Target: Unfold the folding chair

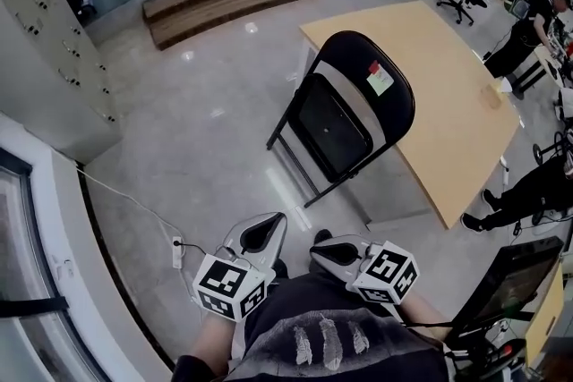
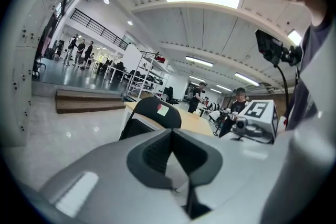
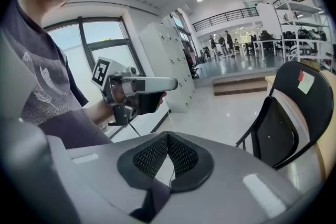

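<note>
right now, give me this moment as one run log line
stage: chair untouched | folding chair: folded, against table | left claw: shut, empty | right claw: shut, empty

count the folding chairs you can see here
1. The black folding chair stands folded on the floor by the near edge of the wooden table. Others could be hidden in the cluttered background.
</note>
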